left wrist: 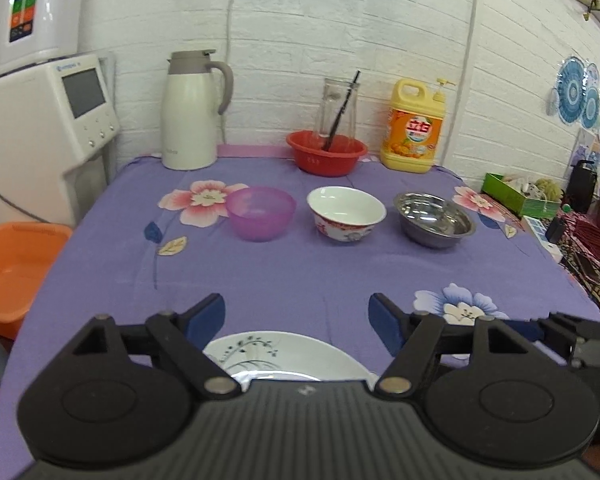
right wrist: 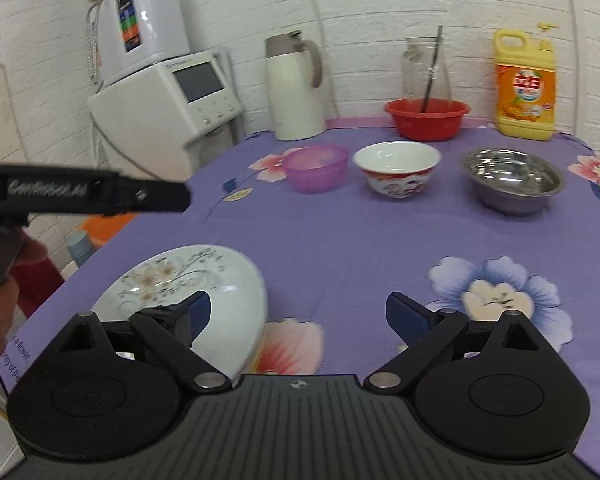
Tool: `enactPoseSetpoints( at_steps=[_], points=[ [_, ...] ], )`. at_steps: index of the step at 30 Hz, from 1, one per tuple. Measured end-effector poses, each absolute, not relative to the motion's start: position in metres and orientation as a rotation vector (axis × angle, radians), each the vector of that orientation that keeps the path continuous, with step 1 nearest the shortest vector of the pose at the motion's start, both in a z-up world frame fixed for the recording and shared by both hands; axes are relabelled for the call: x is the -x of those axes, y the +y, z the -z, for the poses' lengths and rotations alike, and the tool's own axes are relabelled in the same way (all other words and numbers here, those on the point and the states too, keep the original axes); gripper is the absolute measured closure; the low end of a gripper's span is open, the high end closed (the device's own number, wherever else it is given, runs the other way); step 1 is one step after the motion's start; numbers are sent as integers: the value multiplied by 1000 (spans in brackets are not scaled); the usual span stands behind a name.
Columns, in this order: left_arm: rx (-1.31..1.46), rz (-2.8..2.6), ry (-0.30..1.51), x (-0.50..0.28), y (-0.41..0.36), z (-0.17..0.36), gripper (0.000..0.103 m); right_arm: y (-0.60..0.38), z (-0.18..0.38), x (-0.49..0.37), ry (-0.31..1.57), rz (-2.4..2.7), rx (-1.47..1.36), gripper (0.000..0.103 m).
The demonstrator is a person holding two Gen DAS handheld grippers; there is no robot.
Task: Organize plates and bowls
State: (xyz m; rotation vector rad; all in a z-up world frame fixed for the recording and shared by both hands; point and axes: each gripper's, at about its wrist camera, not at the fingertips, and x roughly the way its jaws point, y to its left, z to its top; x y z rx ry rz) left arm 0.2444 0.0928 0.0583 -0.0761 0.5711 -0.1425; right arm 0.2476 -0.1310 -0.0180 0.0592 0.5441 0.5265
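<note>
A white floral plate [left wrist: 284,354] lies near the table's front edge; it also shows in the right wrist view [right wrist: 188,280]. A purple plastic bowl [left wrist: 260,213], a white ceramic bowl [left wrist: 346,213] and a steel bowl [left wrist: 434,218] stand in a row mid-table, also in the right wrist view: the purple bowl [right wrist: 315,167], the ceramic bowl [right wrist: 397,168], the steel bowl [right wrist: 514,180]. My left gripper [left wrist: 296,316] is open and empty above the plate's far rim. My right gripper [right wrist: 298,312] is open and empty just right of the plate.
At the back stand a white thermos jug [left wrist: 190,112], a red basin [left wrist: 326,152] with a glass jar, and a yellow detergent bottle [left wrist: 414,128]. An orange tub [left wrist: 12,272] sits left of the table. Clutter lies right of the table.
</note>
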Motion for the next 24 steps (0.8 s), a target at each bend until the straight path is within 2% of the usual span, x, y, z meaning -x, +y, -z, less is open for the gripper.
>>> enactPoseSetpoints(
  at_steps=[5, 12, 24],
  points=[
    [167, 294, 665, -281, 55, -50, 31, -206, 14, -290, 537, -338, -142, 0],
    [333, 356, 739, -372, -15, -41, 32, -275, 18, -365, 550, -180, -183, 0],
    [558, 193, 859, -511, -64, 5, 35, -283, 48, -506, 638, -188, -103, 0]
  ],
)
